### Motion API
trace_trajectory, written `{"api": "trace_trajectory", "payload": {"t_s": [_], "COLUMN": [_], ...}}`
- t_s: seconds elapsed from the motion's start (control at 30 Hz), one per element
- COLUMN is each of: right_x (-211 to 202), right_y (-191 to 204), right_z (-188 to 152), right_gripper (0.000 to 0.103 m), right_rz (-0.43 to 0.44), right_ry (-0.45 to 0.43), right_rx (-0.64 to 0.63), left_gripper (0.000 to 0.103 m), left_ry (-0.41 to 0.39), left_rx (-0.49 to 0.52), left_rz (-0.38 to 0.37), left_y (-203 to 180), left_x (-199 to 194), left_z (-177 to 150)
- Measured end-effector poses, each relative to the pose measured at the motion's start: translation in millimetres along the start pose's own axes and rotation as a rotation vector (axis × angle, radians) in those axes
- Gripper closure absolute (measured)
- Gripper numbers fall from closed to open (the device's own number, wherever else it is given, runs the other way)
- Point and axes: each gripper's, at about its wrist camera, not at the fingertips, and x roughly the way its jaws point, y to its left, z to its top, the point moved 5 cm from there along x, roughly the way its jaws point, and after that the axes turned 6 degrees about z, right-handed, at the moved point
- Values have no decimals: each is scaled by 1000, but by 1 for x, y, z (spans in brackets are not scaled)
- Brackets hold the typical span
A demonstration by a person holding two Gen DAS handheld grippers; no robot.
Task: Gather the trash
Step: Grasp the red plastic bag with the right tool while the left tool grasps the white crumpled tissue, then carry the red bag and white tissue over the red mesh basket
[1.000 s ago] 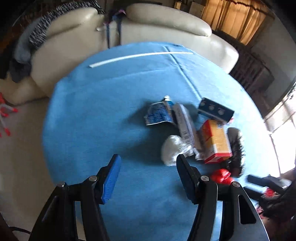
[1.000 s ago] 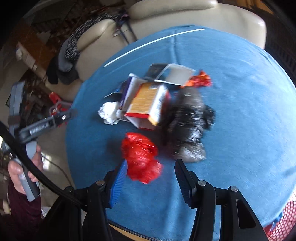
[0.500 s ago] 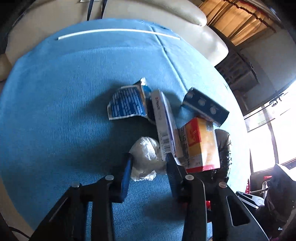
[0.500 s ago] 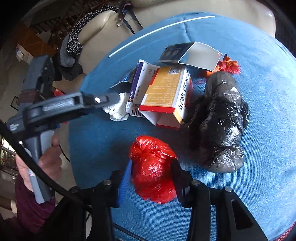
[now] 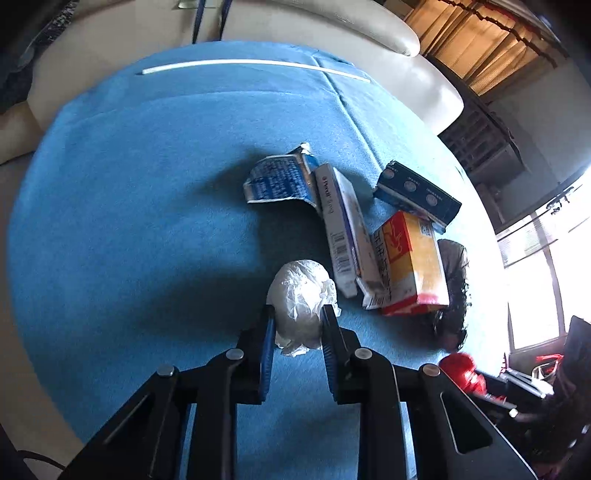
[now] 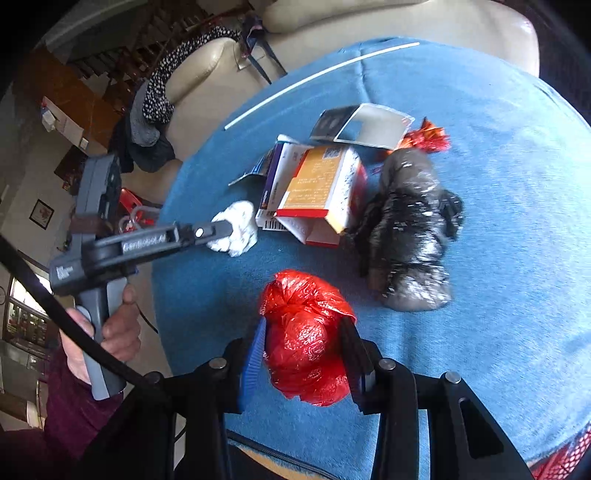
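My left gripper (image 5: 297, 314) is shut on a crumpled white plastic wad (image 5: 301, 295) on the blue cloth; the wad also shows in the right wrist view (image 6: 236, 227) with the left gripper on it. My right gripper (image 6: 304, 328) is shut on a crumpled red plastic bag (image 6: 306, 332), which also shows in the left wrist view (image 5: 461, 369). Beside them lie an orange and red carton (image 5: 410, 258), a white and purple box (image 5: 341, 218), a torn blue wrapper (image 5: 277, 181), a dark blue box (image 5: 417, 192) and a black plastic bag (image 6: 410, 229).
A blue cloth (image 5: 147, 221) covers the round table. A white strip (image 5: 236, 64) lies near its far edge. A cream sofa (image 5: 332, 22) stands behind the table, with dark clothes (image 6: 155, 110) on it. A small red foil wrapper (image 6: 428, 136) lies past the black bag.
Both grippers moved forward and closed: the left onto the white plastic wad, the right onto the red plastic bag. The rest of the trash has not moved.
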Motion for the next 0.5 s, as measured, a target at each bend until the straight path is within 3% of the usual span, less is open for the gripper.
{"api": "trace_trajectory", "payload": {"t_s": [0.23, 0.37, 0.5], "right_x": [-23, -30, -45], "right_y": [-10, -12, -16], "right_z": [-5, -7, -12], "right_gripper": [61, 60, 60], "right_rz": [22, 19, 1], "right_ry": [-46, -71, -104], "right_rx": [26, 41, 41], "left_gripper": [78, 78, 78], "left_ry": [-82, -138, -206], "left_rx": [25, 91, 192], "left_rz": [63, 106, 199], "left_y": [-8, -31, -61], "left_x": [-39, -58, -74], "left_z": [-14, -20, -26]}}
